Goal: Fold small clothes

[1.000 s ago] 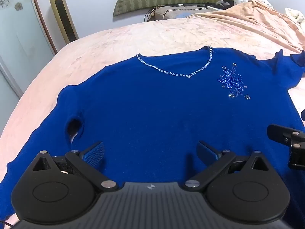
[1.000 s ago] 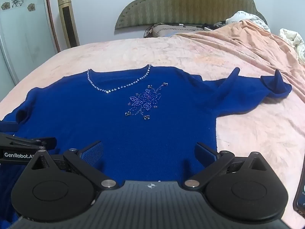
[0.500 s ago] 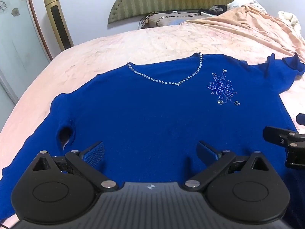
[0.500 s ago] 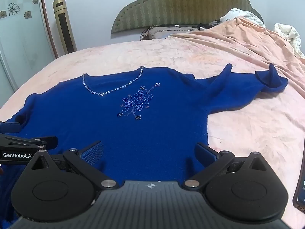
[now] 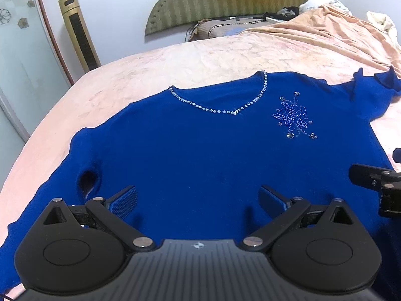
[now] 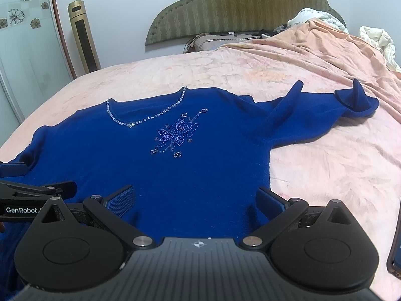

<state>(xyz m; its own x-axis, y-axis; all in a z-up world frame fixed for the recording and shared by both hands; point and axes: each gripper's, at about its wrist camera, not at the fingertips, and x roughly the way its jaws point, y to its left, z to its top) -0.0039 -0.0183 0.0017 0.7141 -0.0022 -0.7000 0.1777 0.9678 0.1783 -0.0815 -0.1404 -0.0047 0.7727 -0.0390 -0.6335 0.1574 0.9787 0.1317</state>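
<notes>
A royal-blue sweater (image 5: pixel 200 150) (image 6: pixel 200 165) with a rhinestone V-neckline (image 5: pixel 220 107) and a beaded flower (image 6: pixel 175 135) lies spread face up on the pink bed. Its right sleeve (image 6: pixel 325 115) stretches out with the cuff curled up. My left gripper (image 5: pixel 198 199) hovers open over the lower left of the body, nothing between its fingers. My right gripper (image 6: pixel 196 198) is open above the lower right hem, also empty. Each gripper shows at the edge of the other's view.
The pink bedspread (image 6: pixel 325 170) extends around the sweater. A peach blanket (image 5: pixel 325 32) is bunched at the back right, with pillows and a green headboard (image 6: pixel 238 2) behind. A tower fan (image 5: pixel 80 32) stands at the left wall. A phone (image 6: pixel 397 248) lies at the right edge.
Both grippers have drawn back and risen a little, so the sweater looks smaller and farther off. Both stay open, and the sweater has not moved.
</notes>
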